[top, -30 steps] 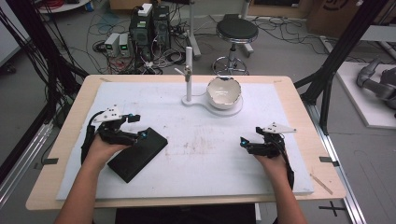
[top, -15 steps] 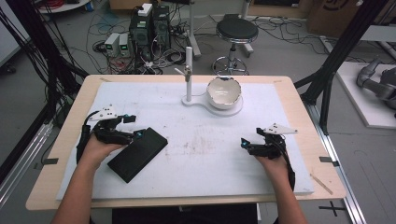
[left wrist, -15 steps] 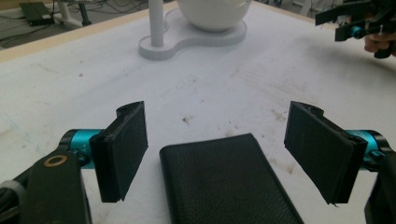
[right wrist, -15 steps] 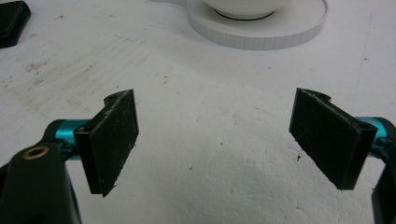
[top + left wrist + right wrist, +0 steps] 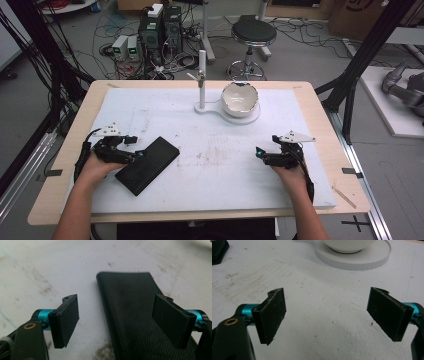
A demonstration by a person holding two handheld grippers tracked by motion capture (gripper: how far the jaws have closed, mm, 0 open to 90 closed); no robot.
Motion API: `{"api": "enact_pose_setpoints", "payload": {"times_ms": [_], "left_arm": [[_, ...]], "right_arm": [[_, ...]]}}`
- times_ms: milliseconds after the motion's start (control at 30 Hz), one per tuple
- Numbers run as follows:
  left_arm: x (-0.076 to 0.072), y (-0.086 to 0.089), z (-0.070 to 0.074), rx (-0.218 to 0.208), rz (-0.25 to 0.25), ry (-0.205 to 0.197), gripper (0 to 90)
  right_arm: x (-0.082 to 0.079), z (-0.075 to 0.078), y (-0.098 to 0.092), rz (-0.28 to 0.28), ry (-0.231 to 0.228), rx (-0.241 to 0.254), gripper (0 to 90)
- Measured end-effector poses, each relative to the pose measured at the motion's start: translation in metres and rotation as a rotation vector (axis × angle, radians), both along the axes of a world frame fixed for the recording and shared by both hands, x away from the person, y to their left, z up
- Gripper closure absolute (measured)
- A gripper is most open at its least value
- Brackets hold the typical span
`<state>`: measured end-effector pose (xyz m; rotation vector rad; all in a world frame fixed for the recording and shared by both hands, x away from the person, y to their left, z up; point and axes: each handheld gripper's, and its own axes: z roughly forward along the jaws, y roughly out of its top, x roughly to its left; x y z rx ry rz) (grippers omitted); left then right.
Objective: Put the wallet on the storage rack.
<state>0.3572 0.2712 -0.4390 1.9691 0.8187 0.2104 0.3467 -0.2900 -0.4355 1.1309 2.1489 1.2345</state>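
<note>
A flat black slab point(image 5: 148, 164) lies at an angle on the white mat's left side. My left gripper point(image 5: 136, 153) hovers at its left end, open. In the left gripper view the slab point(image 5: 132, 322) runs forward between the pads, nearer the right pad point(image 5: 170, 320), and the left gripper point(image 5: 117, 317) holds nothing. My right gripper point(image 5: 261, 154) rests open over bare mat at the right, and in its own view the right gripper point(image 5: 327, 312) has nothing between its pads. A white bowl point(image 5: 240, 97) sits at the back centre.
The bowl point(image 5: 348, 245) stands on a round white base point(image 5: 364, 261) joined to an upright white post point(image 5: 202, 77). The white mat point(image 5: 210, 150) covers a wooden table point(image 5: 320, 110). A corner of the slab point(image 5: 217, 250) shows at the right gripper view's upper left.
My left gripper has drifted slightly left and back toward the person, still open over the slab's end. The slab and the right gripper have stayed put.
</note>
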Motion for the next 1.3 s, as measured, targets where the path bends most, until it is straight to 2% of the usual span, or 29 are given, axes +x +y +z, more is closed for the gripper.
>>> {"api": "enact_pose_setpoints", "payload": {"times_ms": [67,100,200,333,433,533,567,633,667,700,867,900,933,967,1000,1067,1100,1200,1300], "left_arm": [[-0.003,0.003,-0.004,0.006,0.0,0.023,20.5],[-0.005,0.006,-0.007,-0.012,0.003,0.04,20.3],[-0.008,0.006,-0.008,-0.021,-0.009,0.043,20.3],[-0.011,0.004,-0.01,0.018,-0.002,0.082,20.3],[-0.011,0.004,-0.012,0.014,0.004,0.12,20.1],[-0.012,0.002,-0.012,0.018,-0.001,0.118,20.5],[-0.013,0.002,-0.012,0.002,-0.016,0.131,22.7],[-0.014,0.002,-0.012,-0.001,-0.031,0.13,31.8],[-0.014,0.002,-0.012,-0.02,-0.048,0.147,31.8],[-0.014,0.002,-0.013,-0.031,-0.051,0.156,38.1],[-0.014,0.003,-0.014,-0.046,-0.043,0.167,42.9],[-0.014,0.004,-0.014,-0.052,-0.036,0.169,49.3],[-0.014,0.005,-0.013,-0.064,-0.023,0.175,49.3],[-0.013,0.006,-0.013,-0.071,-0.011,0.184,58.8],[-0.014,0.006,-0.012,-0.077,0.002,0.19,58.8],[-0.014,0.006,-0.009,-0.065,0.011,0.177,65.3],[-0.015,0.006,-0.008,-0.069,0.011,0.171,74.3],[-0.015,0.005,-0.006,-0.057,0.002,0.157,77.1],[-0.015,0.006,-0.004,-0.063,-0.005,0.152,80.0]], "right_arm": [[0.0,0.0,-0.001,-0.004,0.0,0.0,15.9],[0.0,0.0,-0.001,-0.006,-0.003,0.0,15.9],[0.0,0.001,0.0,-0.005,-0.005,-0.001,15.9],[0.0,0.001,0.003,0.001,-0.005,-0.002,15.9],[0.0,0.002,0.004,0.002,-0.001,-0.004,15.9],[0.0,0.001,0.004,0.001,-0.001,0.0,15.9],[0.0,0.001,0.003,0.001,-0.004,-0.001,15.9],[0.0,0.001,0.003,0.003,-0.003,-0.004,15.9],[0.0,0.001,0.003,0.003,-0.003,-0.004,15.9],[0.0,0.001,0.004,0.003,-0.001,-0.004,15.9],[0.0,0.001,0.004,0.002,-0.001,-0.005,15.9],[0.0,0.001,0.004,0.005,-0.003,-0.004,15.9],[0.0,0.001,0.004,0.005,-0.003,-0.004,15.9],[0.0,0.001,0.005,0.004,-0.006,-0.006,15.9],[0.0,0.001,0.005,0.004,-0.006,-0.006,15.9],[0.0,0.002,0.005,0.003,-0.005,-0.005,15.9],[0.0,0.002,0.005,0.003,-0.005,-0.005,15.9],[0.0,0.002,0.005,0.003,-0.006,-0.008,15.9],[0.0,0.001,0.005,0.004,-0.005,-0.008,15.9]]}}
